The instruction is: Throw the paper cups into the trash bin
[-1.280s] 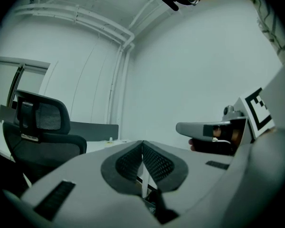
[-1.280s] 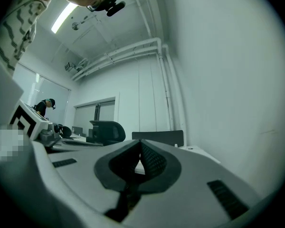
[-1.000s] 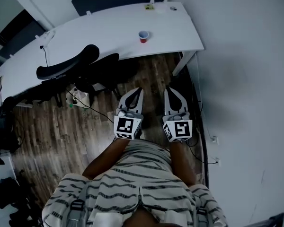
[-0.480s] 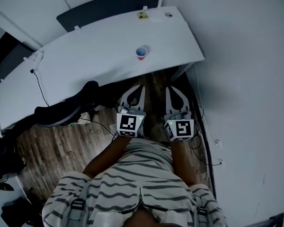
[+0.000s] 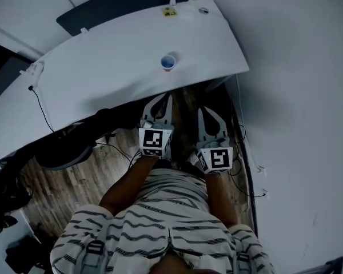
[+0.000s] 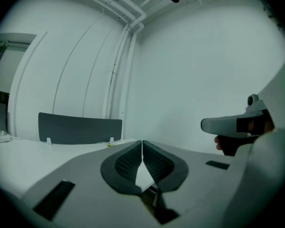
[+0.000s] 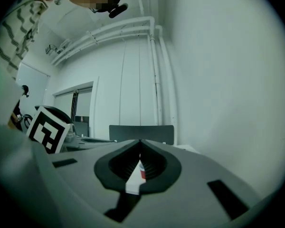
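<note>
The cup stands upright on the white tabletop, close to its near edge and nearer to the right end than to the left. Nothing touches it. The left claw is closed with its tips together and holds nothing. It points at the near edge, below the cup. The right claw is also closed and empty, just beside the left one, over the wooden floor. A dark panel stands along the far edge.
</note>
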The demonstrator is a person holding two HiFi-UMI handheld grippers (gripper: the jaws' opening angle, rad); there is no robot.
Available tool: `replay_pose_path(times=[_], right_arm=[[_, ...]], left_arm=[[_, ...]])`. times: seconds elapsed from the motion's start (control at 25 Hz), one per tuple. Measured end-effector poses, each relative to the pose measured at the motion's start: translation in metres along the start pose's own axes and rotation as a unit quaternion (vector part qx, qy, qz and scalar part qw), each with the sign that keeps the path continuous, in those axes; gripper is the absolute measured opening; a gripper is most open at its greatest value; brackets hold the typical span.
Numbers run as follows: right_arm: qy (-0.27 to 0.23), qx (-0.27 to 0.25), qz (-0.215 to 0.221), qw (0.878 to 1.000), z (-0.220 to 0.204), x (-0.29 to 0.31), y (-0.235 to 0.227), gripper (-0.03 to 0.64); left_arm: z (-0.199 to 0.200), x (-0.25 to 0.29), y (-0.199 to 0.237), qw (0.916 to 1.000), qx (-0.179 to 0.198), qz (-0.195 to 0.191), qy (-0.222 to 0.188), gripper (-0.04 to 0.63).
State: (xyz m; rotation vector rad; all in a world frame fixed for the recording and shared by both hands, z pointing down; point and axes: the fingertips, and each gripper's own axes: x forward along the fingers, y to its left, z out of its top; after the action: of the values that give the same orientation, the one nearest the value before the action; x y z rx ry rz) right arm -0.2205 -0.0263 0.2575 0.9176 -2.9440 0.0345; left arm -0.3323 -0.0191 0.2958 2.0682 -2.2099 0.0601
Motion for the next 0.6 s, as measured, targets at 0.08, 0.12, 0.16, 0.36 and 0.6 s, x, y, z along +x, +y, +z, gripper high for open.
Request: replay_pose_path(times=[0.08, 0.12, 0.16, 0.36, 0.6], right_arm=[[0.004, 0.004, 0.003, 1.000, -0.006, 0.002, -0.006, 0.018], [0.004, 0.010, 0.004, 1.000, -0.010, 0.002, -0.008, 0.018], [0.004, 0.015, 0.006, 1.000, -0.013, 0.001, -0.009, 0.018], [0.017, 0.011, 0.006, 1.000, -0.023, -0.007, -0.015, 0.018], [0.030, 0.014, 0.007, 0.999, -0.035, -0.011, -0.023, 0.018]], left_arm=[[-0.007, 0.011, 0.001, 0.9999, 0.003, 0.006, 0.008, 0.025], [-0.012, 0.016, 0.003, 0.9998, 0.003, 0.010, 0.014, 0.025], [-0.017, 0.020, 0.005, 0.9997, 0.002, 0.015, 0.020, 0.025], [-0.043, 0.045, 0.013, 0.9988, -0.009, 0.036, 0.034, 0.026], [-0.069, 0.074, 0.033, 0.9961, -0.030, 0.064, 0.052, 0.071]])
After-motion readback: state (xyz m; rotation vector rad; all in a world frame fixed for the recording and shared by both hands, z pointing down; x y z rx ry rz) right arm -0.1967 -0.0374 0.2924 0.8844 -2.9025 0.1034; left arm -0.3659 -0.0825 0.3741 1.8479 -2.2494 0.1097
